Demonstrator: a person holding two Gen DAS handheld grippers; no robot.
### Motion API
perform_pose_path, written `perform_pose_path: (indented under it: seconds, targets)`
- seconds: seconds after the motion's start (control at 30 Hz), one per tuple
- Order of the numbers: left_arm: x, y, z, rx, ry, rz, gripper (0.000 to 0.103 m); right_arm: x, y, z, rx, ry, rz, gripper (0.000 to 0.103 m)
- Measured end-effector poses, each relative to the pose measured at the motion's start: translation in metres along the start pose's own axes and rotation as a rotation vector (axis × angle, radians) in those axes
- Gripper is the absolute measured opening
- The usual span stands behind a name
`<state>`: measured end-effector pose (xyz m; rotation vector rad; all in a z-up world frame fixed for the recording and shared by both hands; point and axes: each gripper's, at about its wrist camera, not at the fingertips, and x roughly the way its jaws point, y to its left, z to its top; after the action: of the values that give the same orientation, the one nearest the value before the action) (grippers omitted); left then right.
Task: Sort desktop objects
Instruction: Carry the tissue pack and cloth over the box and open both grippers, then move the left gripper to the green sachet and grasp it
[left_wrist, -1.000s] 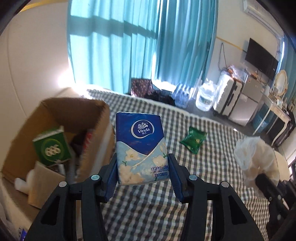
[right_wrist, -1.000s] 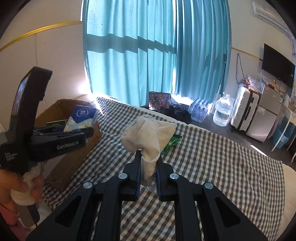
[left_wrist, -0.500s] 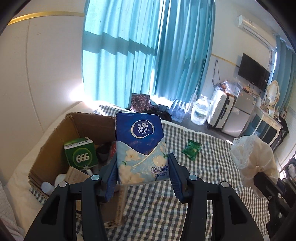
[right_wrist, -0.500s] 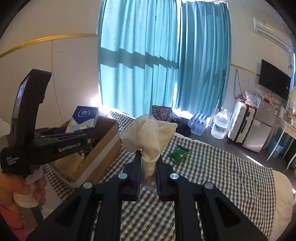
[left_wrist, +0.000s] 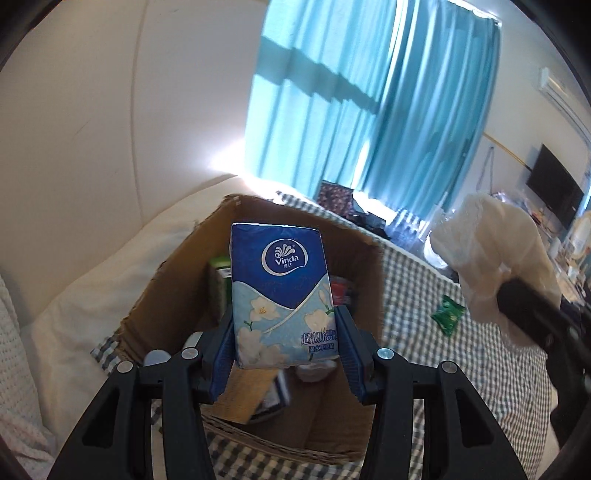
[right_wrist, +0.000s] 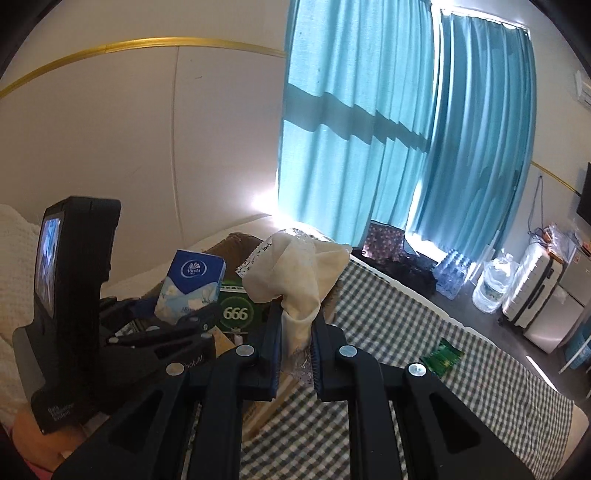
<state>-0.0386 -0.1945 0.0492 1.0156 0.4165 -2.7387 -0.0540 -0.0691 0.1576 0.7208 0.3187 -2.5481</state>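
Observation:
My left gripper (left_wrist: 284, 350) is shut on a blue Vinda tissue pack (left_wrist: 282, 299) and holds it upright above the open cardboard box (left_wrist: 369, 258). The pack also shows in the right wrist view (right_wrist: 190, 286). My right gripper (right_wrist: 295, 332) is shut on a crumpled cream cloth (right_wrist: 295, 273), held beside the box's right side; the cloth shows in the left wrist view (left_wrist: 495, 258). A green 666 box (right_wrist: 236, 312) sits inside the cardboard box. A green snack packet (left_wrist: 447, 315) lies on the checked cloth (left_wrist: 413, 288).
The cardboard box holds several items, including a red one (left_wrist: 338, 290). A white pillow (left_wrist: 92, 306) lies left of the box. Blue curtains (left_wrist: 369, 122), a suitcase (right_wrist: 532, 291) and water bottles (right_wrist: 452, 273) stand beyond the bed.
Both grippers moved left toward the box. The tissue pack now hangs over the box opening, and the cloth has come close beside it.

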Motion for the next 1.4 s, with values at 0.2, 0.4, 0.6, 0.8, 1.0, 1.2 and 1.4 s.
perform_pose_path:
  seconds: [0.2,0.4,0.6,0.8,1.0,1.2,1.4]
  targets:
    - [0.037,0.033,-0.005,-0.048,0.060,0.018,0.051,0.054,0.022,0.008,0.010,0.045,0.061,0.013]
    - [0.054,0.036,-0.002,-0.029,0.055,0.094,0.096,0.082,0.031,0.003,0.026,0.031,0.023,0.091]
    - [0.054,0.018,-0.001,0.000,0.027,0.078,0.098,0.064,0.017,-0.002,-0.010,-0.060,-0.141,0.094]
    - [0.035,-0.023,-0.003,0.077,-0.005,0.065,0.098,0.025,-0.024,-0.016,0.038,-0.081,-0.223,0.094]
    - [0.022,-0.074,-0.015,0.110,0.004,-0.013,0.098,-0.021,-0.087,-0.046,0.115,-0.074,-0.321,0.094]
    - [0.031,-0.134,-0.037,0.241,0.038,-0.046,0.099,-0.052,-0.150,-0.074,0.217,-0.083,-0.394,0.094]
    - [0.052,-0.181,-0.061,0.251,0.054,-0.093,0.099,-0.040,-0.197,-0.107,0.289,-0.059,-0.418,0.094]
